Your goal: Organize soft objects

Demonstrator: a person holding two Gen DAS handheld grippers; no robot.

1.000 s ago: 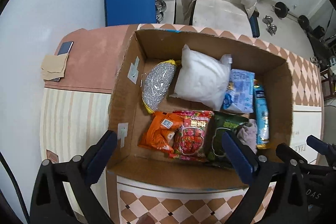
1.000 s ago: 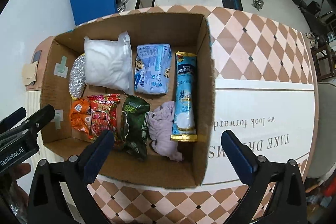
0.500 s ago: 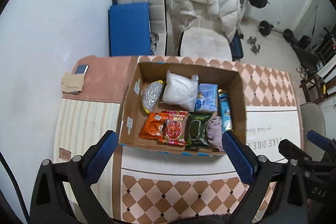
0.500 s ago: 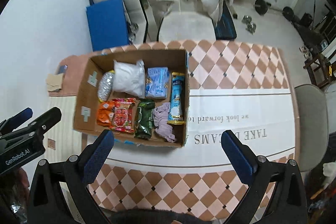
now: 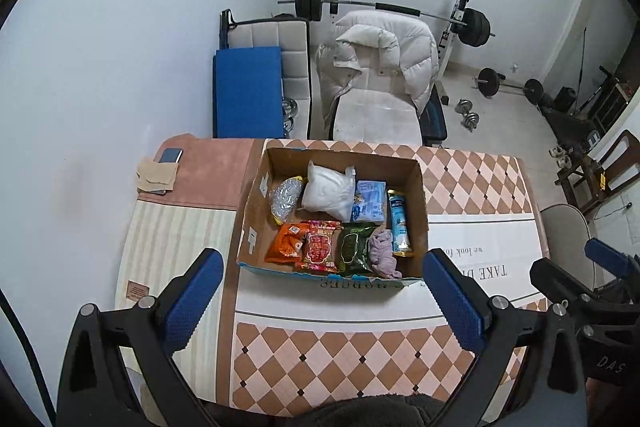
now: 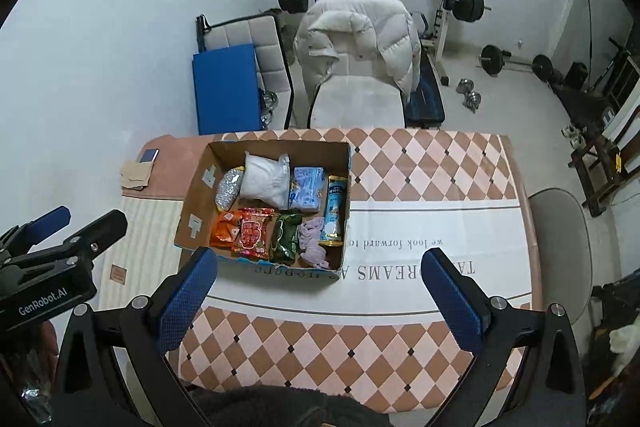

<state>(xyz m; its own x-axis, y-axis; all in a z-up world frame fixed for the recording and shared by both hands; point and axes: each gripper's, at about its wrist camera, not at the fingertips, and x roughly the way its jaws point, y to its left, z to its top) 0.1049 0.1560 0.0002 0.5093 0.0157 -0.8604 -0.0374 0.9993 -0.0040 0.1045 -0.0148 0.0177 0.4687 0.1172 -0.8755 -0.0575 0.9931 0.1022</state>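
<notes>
An open cardboard box (image 5: pixel 256 203) (image 6: pixel 196 195) stands on the table. Inside lie a white bag (image 5: pixel 328 189) (image 6: pixel 264 179), a silver scrubber pack (image 5: pixel 285 195), a pale blue pack (image 5: pixel 369 202), a blue tube pack (image 5: pixel 400 223), orange (image 5: pixel 287 245), red (image 5: pixel 321 247) and green (image 5: pixel 354 249) snack bags, and a lilac cloth (image 5: pixel 382 251) (image 6: pixel 314 241). My left gripper (image 5: pixel 324 301) and right gripper (image 6: pixel 320 297) are both open and empty, held high above the table's near side, well clear of the box.
The table (image 5: pixel 332 359) has a checkered and lettered cloth. A phone (image 5: pixel 170 155) and a tan cloth (image 5: pixel 156 177) lie at its far left corner. Beyond it stand a chair with a white jacket (image 5: pixel 380 59), a blue mat (image 5: pixel 248 91) and a barbell rack (image 5: pixel 466 23).
Both grippers have risen and pulled back from the box, so it now looks much smaller and the room behind shows. Both stayed open and empty.
</notes>
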